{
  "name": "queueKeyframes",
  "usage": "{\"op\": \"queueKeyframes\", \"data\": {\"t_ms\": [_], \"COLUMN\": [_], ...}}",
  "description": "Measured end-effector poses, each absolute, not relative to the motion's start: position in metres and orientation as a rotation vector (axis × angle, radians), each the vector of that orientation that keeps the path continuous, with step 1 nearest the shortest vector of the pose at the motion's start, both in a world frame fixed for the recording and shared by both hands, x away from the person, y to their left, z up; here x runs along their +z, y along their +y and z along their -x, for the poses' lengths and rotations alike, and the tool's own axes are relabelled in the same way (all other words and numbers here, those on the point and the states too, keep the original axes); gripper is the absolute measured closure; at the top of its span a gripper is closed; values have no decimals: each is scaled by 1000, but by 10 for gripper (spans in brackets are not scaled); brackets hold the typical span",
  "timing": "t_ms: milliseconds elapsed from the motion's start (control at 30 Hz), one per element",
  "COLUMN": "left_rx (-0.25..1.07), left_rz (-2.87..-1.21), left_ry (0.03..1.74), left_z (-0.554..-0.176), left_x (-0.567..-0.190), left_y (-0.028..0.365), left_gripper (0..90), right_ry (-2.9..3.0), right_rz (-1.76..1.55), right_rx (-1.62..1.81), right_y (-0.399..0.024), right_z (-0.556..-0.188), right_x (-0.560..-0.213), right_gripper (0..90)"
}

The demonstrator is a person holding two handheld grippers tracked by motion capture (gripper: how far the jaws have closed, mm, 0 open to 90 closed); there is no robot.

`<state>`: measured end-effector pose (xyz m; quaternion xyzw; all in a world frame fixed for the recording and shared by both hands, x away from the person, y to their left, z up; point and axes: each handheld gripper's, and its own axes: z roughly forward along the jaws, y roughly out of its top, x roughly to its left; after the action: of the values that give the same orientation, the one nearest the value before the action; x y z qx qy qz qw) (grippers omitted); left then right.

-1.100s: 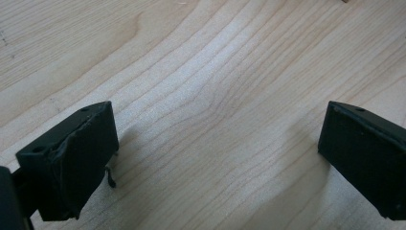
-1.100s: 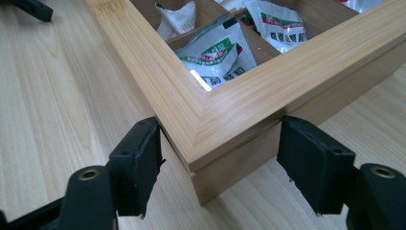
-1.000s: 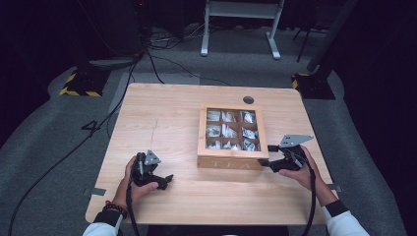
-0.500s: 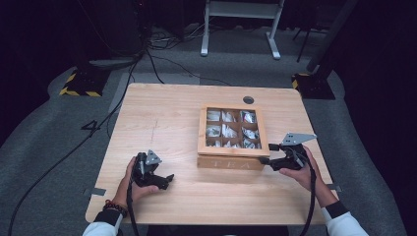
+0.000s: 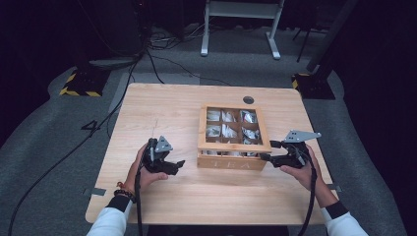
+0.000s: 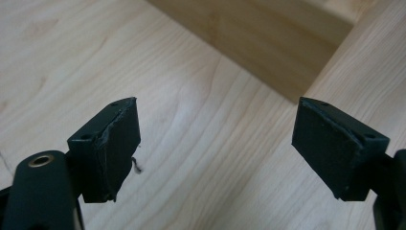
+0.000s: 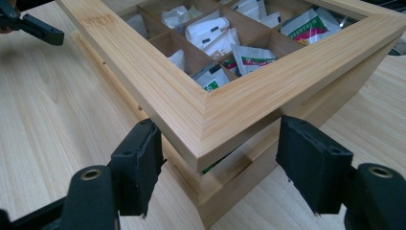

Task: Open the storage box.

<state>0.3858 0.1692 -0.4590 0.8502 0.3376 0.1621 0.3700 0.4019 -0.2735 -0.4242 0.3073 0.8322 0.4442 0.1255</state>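
Right tool spread astride the box lid's corner, pads apart from wood; we judge it's ready to lift. Left tool, centre-left, just narrowing, spread and empty over bare counter.

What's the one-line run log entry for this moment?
right gripper: jaws around tea box lid corner, lid ajar | left gripper: empty, jaws just been closing, over table

The high view looks down from six o'clock over the tabletop. Both gripper views sit close, sharing the wooden box with it.
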Motion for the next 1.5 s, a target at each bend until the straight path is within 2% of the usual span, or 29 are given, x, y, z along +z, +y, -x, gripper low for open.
{"op": "queueKeyframes", "data": {"t_ms": [400,567,900,1000,1167,1233,1500], "left_rx": [507,540,555,597,599,612,679], "left_rz": [-2109,-2089,-2102,-2090,-2089,-2103,-2049], "left_ry": [771,752,691,653,624,608,596], "left_z": [-395,-398,-404,-405,-407,-408,-408], "left_x": [-427,-424,-419,-415,-413,-412,-403], "left_y": [144,134,113,104,100,99,97], "left_gripper": [181,205,192,198,193,191,205], "right_ry": [2389,2393,2366,2351,2337,2346,2365], "right_rz": [-864,-870,-884,-888,-887,-887,-900], "right_rx": [1287,1294,1328,1345,1363,1339,1260], "right_y": [-272,-273,-273,-274,-274,-275,-293], "right_z": [-401,-402,-403,-405,-405,-405,-399], "right_x": [-417,-417,-413,-410,-409,-409,-414], "right_gripper": [311,307,305,303,307,353,339]}}
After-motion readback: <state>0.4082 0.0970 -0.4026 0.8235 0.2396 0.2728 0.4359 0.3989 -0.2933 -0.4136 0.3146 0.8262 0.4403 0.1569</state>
